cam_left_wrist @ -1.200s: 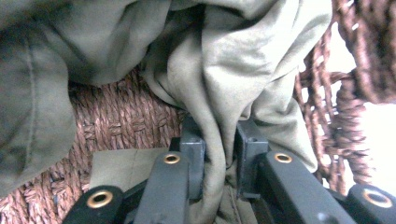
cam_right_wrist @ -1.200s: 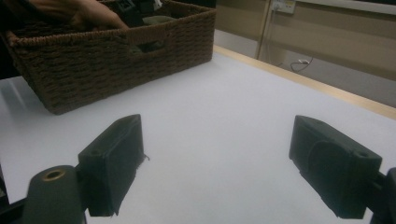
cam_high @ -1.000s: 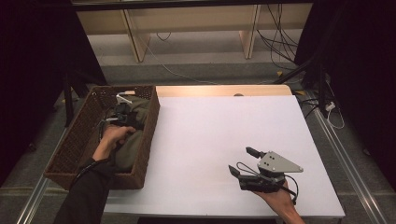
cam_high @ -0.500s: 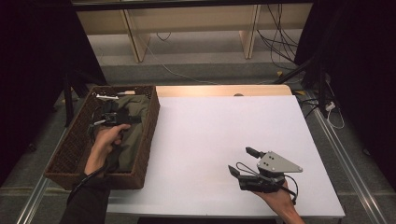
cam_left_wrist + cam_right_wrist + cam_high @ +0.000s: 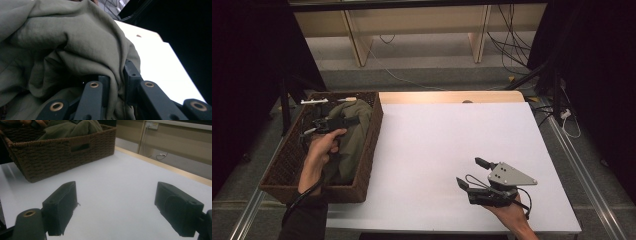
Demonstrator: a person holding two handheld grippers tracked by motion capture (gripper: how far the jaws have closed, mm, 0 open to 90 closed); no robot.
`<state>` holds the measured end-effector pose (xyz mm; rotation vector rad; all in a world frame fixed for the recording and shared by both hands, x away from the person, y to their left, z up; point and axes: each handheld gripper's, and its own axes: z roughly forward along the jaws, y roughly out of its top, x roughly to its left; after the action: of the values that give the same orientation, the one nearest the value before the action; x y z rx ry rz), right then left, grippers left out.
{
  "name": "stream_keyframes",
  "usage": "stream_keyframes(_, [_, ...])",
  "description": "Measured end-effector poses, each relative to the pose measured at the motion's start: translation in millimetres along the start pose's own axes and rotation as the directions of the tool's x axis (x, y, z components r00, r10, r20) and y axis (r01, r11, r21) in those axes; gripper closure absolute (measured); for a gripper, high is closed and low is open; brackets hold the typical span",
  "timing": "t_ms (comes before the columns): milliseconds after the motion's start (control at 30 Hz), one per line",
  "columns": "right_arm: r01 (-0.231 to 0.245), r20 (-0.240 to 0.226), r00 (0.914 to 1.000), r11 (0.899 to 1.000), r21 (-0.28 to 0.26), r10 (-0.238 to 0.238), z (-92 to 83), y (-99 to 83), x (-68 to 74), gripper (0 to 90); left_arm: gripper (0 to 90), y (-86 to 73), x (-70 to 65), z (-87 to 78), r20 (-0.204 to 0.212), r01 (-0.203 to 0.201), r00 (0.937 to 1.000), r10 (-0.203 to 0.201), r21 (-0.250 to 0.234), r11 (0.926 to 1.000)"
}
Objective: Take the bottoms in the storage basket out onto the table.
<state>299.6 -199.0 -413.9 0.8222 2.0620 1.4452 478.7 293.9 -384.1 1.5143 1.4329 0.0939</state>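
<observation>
— High view first: where is the olive-green crumpled cloth garment (image 5: 353, 131)?

— It lies in the dark brown woven wicker basket (image 5: 282, 165) at the left edge of the white table top (image 5: 452, 150), heaped along the basket's right side and reaching up to its rim.

— And the left gripper (image 5: 346, 120)?

— It sits over the far half of the basket, held by the person's left hand (image 5: 323, 148). From the left gripper view, its two black jaws stand close together with a fold of the green cloth (image 5: 75, 47) pinched between them; the fabric bunches up above the jaws.

— So it has hold of the garment?

— Yes, clamped on a fold of it, with the rest of the cloth down in the basket.

— What about the right gripper (image 5: 471, 172)?

— It is near the front right of the table, well apart from the basket, in the person's right hand (image 5: 512, 217). In the right gripper view its jaws stand wide apart with nothing between them, just bare white table, and the basket (image 5: 62, 152) farther off.
</observation>
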Motion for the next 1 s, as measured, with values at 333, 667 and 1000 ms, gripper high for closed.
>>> stream_keyframes(333, [0.003,0.001,1.0,1.0,-0.004,-0.003,-1.8,0.8,0.4,19.1,79.0,4.3,-3.7,-14.5,0.028,0.021,0.9994,-0.019,-0.061,0.9979])
stream_keyframes(667, [0.002,0.001,1.0,1.0,-0.007,-0.002,-0.8,0.7,0.5,19.1,79.0,6.8,-9.3,-19.7,0.041,0.021,0.999,-0.018,-0.085,0.9961])
stream_keyframes(1000, [0.001,0.002,1.0,1.0,-0.006,-0.001,-1.0,0.8,-0.1,19.1,79.0,9.1,-16.6,-24.7,0.057,0.012,0.9983,-0.005,-0.11,0.9938])
